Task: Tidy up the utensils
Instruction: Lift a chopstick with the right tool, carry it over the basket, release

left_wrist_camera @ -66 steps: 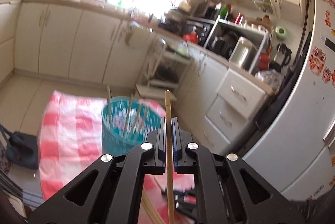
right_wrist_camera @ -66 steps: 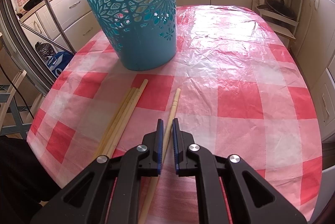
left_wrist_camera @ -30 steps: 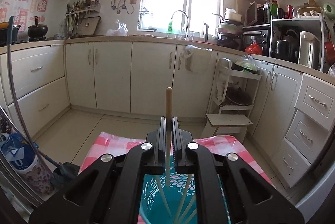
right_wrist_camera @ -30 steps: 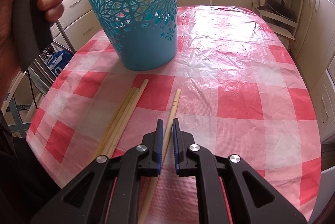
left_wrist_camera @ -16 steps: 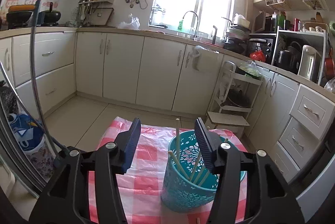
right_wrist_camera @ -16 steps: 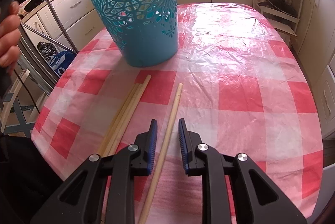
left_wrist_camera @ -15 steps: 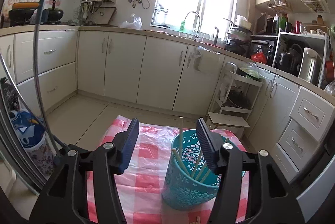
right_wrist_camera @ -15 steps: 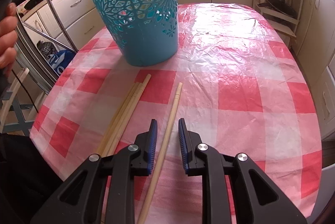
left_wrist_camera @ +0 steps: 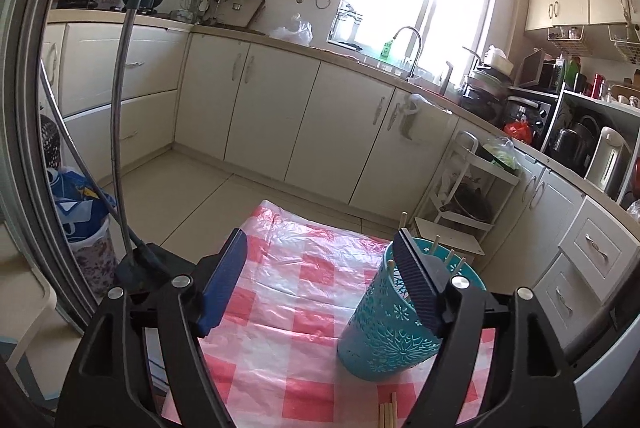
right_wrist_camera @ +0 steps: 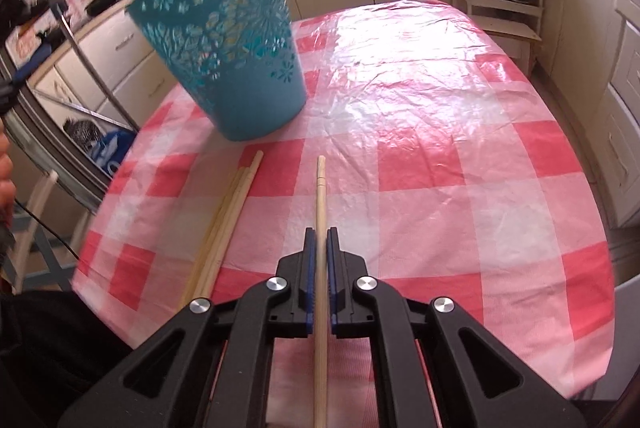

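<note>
Left gripper (left_wrist_camera: 320,284) gapes wide, jaws just opened, nothing between them, above the checked tablecloth (left_wrist_camera: 304,272); beside it, the teal basket (left_wrist_camera: 384,332) holds chopsticks. Right gripper (right_wrist_camera: 319,248) has just closed on a single chopstick (right_wrist_camera: 321,196), near the loose bundle (right_wrist_camera: 228,216).

A teal plastic basket with flower-pattern cutouts (right_wrist_camera: 224,56) stands on a red-and-white checked plastic tablecloth (right_wrist_camera: 420,164), beside pale tan wooden chopsticks (right_wrist_camera: 228,212).

Black left gripper (left_wrist_camera: 320,284), blue ribbed jaws, silver screws.
</note>
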Demonstrator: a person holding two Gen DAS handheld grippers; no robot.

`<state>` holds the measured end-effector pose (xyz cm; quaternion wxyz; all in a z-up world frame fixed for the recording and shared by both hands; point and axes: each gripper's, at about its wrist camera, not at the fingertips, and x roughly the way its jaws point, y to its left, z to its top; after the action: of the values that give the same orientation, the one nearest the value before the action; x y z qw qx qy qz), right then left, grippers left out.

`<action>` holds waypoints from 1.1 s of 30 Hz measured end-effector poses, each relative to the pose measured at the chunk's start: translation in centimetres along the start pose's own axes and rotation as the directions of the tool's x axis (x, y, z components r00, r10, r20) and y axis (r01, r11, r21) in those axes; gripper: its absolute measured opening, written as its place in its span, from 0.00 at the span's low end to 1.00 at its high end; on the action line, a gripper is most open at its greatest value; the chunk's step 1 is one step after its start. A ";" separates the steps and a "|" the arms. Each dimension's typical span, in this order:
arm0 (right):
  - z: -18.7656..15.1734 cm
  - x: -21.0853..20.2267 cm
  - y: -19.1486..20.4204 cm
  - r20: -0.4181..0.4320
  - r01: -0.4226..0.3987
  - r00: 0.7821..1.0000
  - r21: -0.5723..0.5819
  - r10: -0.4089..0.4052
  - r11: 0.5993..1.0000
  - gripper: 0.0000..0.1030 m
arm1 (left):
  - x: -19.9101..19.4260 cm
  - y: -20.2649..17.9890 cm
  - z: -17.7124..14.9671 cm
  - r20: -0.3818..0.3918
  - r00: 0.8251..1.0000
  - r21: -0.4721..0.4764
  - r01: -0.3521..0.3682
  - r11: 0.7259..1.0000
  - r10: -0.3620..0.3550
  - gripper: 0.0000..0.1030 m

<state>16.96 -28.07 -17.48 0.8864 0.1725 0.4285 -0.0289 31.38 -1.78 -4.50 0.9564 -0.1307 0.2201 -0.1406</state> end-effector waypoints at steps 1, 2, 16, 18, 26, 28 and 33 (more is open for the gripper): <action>0.0 -0.6 -0.2 0.013 -0.017 1.000 0.019 0.017 1.000 0.06 | 0.0 0.1 0.1 -0.001 1.000 -0.006 0.000 1.000 0.000 0.70; 0.1 -1.1 -0.3 0.024 -0.034 0.999 0.035 0.033 0.999 0.06 | 0.0 0.2 0.1 -0.001 1.000 -0.010 0.000 1.000 0.000 0.70; 8.6 -10.4 3.2 0.308 -0.259 0.921 0.021 0.240 0.966 0.06 | 0.1 0.5 -0.2 -0.015 1.000 -0.033 0.015 0.999 -0.015 0.73; 11.4 -10.6 5.0 0.348 -0.266 0.902 -0.016 0.254 0.964 0.06 | 0.1 0.6 -0.2 -0.016 1.000 -0.039 0.014 0.999 -0.015 0.73; 20.5 -8.7 7.8 0.517 -0.265 0.828 0.022 0.216 0.964 0.06 | 0.4 1.3 -0.2 -0.035 0.999 -0.070 0.011 0.997 -0.013 0.74; 22.3 -7.5 7.7 0.535 -0.264 0.821 0.046 0.199 0.963 0.06 | 0.6 1.4 -0.2 -0.040 0.999 -0.071 0.011 0.997 -0.013 0.74; 24.2 -4.0 7.7 0.521 -0.208 0.841 0.070 0.142 0.976 0.06 | 1.0 1.6 0.0 -0.053 0.998 -0.085 0.009 0.996 -0.014 0.74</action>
<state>34.11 -29.20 1.63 0.9549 0.2516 0.1567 -0.0191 32.57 -0.61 -5.37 0.9429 -0.1685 0.2507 -0.1402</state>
